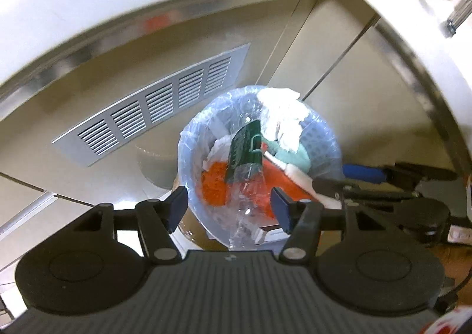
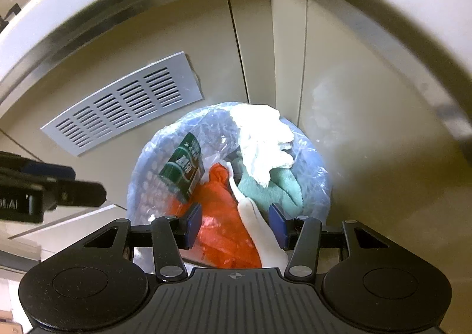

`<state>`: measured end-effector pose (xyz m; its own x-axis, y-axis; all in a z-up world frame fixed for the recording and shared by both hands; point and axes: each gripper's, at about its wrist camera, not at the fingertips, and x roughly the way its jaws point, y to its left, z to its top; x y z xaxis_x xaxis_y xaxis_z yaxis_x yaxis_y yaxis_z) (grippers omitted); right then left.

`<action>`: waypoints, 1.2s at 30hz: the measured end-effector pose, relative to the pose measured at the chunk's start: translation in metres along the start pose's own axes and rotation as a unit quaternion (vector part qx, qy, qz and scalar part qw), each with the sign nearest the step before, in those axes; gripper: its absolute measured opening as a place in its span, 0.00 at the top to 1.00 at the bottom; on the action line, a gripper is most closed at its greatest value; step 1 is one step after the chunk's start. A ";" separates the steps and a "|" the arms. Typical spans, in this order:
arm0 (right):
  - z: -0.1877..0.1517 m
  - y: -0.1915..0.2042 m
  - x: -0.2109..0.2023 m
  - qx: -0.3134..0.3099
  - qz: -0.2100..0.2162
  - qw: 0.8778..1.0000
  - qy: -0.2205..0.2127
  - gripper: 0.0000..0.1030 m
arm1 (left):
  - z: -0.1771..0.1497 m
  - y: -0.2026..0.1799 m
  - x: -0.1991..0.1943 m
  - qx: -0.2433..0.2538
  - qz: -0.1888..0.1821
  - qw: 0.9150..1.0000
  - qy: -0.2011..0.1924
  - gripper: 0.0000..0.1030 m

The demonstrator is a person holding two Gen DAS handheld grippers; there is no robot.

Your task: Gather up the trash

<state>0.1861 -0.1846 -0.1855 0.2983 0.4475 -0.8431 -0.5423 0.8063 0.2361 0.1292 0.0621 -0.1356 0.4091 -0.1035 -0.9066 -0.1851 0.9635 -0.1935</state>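
- Hovering left gripper [image 1: 229,207] over lined trash bin [image 1: 188,139], fingers released, gripping nothing.
- Hanging right gripper [image 2: 236,225] above orange bag [image 2: 224,216], fingers released too.

Floor [image 1: 165,174]: pale and glossy, seen from above; a lighter strip crosses it beyond the left finger in both views.
Bin [image 2: 315,174]: round, lined with a clear bluish bag, stands directly on the floor, straight ahead of the fingers and below them in both views.
Bin's back edge: close against the beige cabinet front [image 2: 147,48]; whether touching cannot be told.
Vent grille [image 1: 153,104]: grey, louvred, set in the cabinet front, beyond the left finger.
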 end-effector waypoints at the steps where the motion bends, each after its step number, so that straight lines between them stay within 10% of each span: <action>1: -0.001 0.002 -0.006 -0.002 0.000 1.000 -0.001 0.51 | -0.001 -0.002 -0.005 0.000 0.000 1.000 -0.007 0.42; 17: -0.013 0.016 -0.079 -0.009 0.025 0.999 -0.031 0.26 | -0.028 -0.019 -0.079 -0.052 0.019 0.992 -0.115 0.01; 36: -0.034 0.082 -0.161 0.083 -0.082 0.984 -0.132 0.23 | -0.040 0.004 -0.147 0.041 -0.015 0.989 -0.145 0.01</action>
<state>0.0674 -0.2040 -0.0463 0.5759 0.3737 -0.7271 -0.3402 0.9183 0.2025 0.0331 0.0712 -0.0183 0.6542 -0.0694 -0.7532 -0.1011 0.9788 -0.1780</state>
